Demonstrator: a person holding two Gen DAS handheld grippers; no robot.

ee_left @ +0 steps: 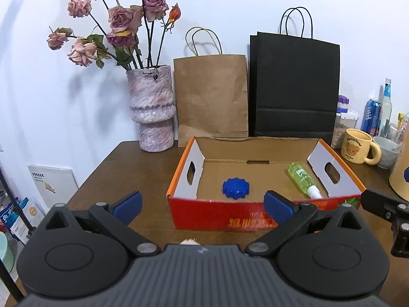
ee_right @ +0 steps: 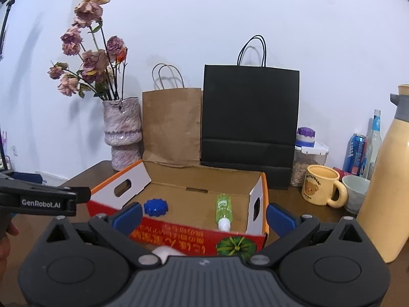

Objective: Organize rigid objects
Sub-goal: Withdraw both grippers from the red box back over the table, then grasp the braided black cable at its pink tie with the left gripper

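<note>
Cardboard box [ee_left: 263,213] sits open-topped on the brown table [ee_left: 133,168], red front wall with print, orange rim, white end flaps with hand holes. Inside on the box floor: a blue lid [ee_left: 236,188] lying flat toward the left, and a green bottle [ee_left: 303,179] lying on its side toward the right, white cap pointing at the front wall. The two are well apart.

Left gripper [ee_left: 203,206] hangs just in front of the box, blue pads spread wide, nothing between them. Right gripper [ee_right: 204,216] is likewise spread wide and empty, its pads framing the front wall of the box in the right wrist view. Part of the right gripper shows at the right edge of the left wrist view; part of the left one, with a printed brand label, shows at the left edge of the right wrist view.

Behind the box, against the white wall: a marbled pink vase [ee_left: 152,110] of dried roses, a brown paper bag [ee_left: 212,97], a black paper bag [ee_left: 296,87]. To the right of the box: a yellow bear mug [ee_right: 323,189], a pale cup [ee_right: 356,192] touching or just beside its handle, a tall cream flask [ee_right: 386,179], a blue can [ee_right: 356,154], a clear bottle [ee_right: 375,138], and a lidded container of dry food [ee_right: 308,161].

A small pale object shows on the table just below each gripper body; too hidden to identify.
</note>
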